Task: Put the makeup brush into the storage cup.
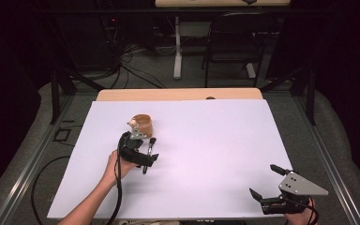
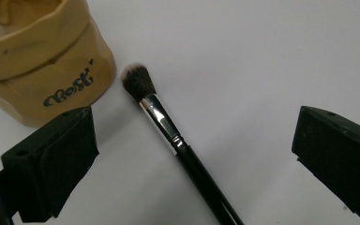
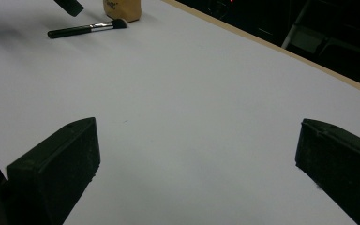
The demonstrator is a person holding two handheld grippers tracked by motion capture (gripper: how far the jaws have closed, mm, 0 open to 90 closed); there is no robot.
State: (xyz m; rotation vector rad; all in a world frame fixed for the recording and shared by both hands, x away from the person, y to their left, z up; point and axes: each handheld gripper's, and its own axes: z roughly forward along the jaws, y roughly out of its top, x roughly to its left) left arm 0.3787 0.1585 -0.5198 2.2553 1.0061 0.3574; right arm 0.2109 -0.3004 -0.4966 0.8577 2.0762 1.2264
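A white sheet covers the table, whose wooden edge shows along the far side. Beyond it stand a dark chair and a tangle of cables on the floor.

On the left half of the sheet sits a tan pot, soft-looking like a rolled paper bag, with dark lettering on its side in the left gripper view. Something pale shows at its rim, too small to tell.

The left gripper hangs just near of the pot, held by the left hand. Its jaws stand wide apart and hold nothing. In its own view the left jaw sits close to the pot's base; whether it touches cannot be told.

The right gripper is at the near right corner of the sheet, well apart from the rest, its jaws also spread wide and empty. Its own view shows bare sheet between them.

A brush lies flat on the sheet just right of the pot, between the left gripper's jaws, touched by neither. It has a black handle, a silver ferrule and a dark, pale-tipped head that points toward the pot and ends just beside it. The right gripper view shows the brush far off, by the pot.
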